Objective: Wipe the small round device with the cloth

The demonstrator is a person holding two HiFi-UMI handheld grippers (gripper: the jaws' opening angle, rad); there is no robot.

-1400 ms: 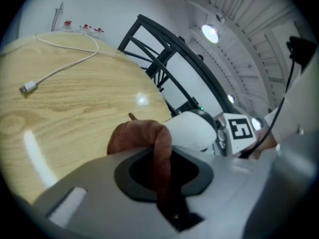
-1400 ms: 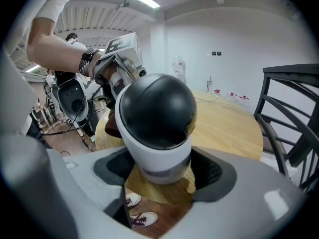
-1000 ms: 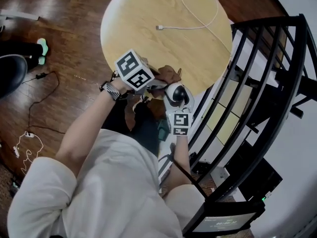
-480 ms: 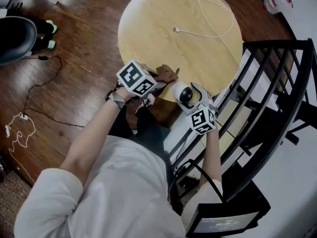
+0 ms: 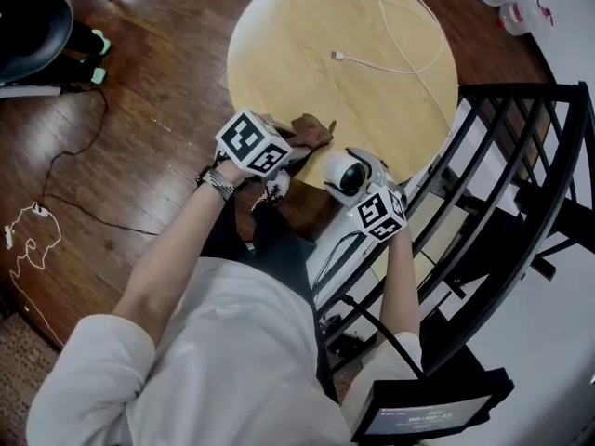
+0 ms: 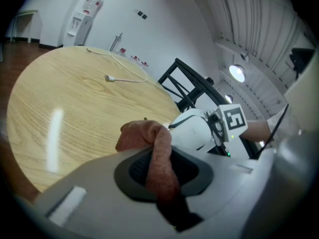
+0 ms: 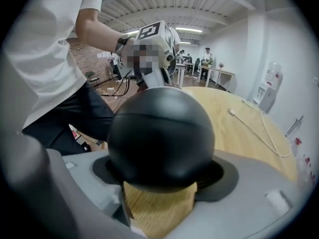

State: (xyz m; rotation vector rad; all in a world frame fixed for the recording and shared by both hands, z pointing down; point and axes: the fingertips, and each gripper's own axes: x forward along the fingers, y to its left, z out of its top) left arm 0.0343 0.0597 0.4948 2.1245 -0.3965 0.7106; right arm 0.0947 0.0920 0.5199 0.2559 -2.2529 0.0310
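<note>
The small round device (image 5: 346,175) has a white body with a black dome and sits over the near edge of the round wooden table (image 5: 279,45). My right gripper (image 5: 358,182) is shut on it, and in the right gripper view the black dome (image 7: 160,136) fills the space between the jaws of this right gripper (image 7: 159,183). The brown cloth (image 5: 312,130) is bunched just left of the device, and my left gripper (image 5: 296,147) is shut on it. In the left gripper view the cloth (image 6: 158,156) hangs through the left gripper (image 6: 162,176), beside the device (image 6: 195,132). I cannot tell whether the cloth touches the device.
A white charging cable (image 5: 390,40) lies across the far half of the table. A black metal railing (image 5: 507,156) stands close on the right. A black chair (image 5: 33,21) and thin cords (image 5: 37,230) are on the wooden floor to the left.
The right gripper has turned with the device, so its marker cube now sits lower right of the dome. The cloth, pressed against the device a second ago, is now slightly to its upper left.
</note>
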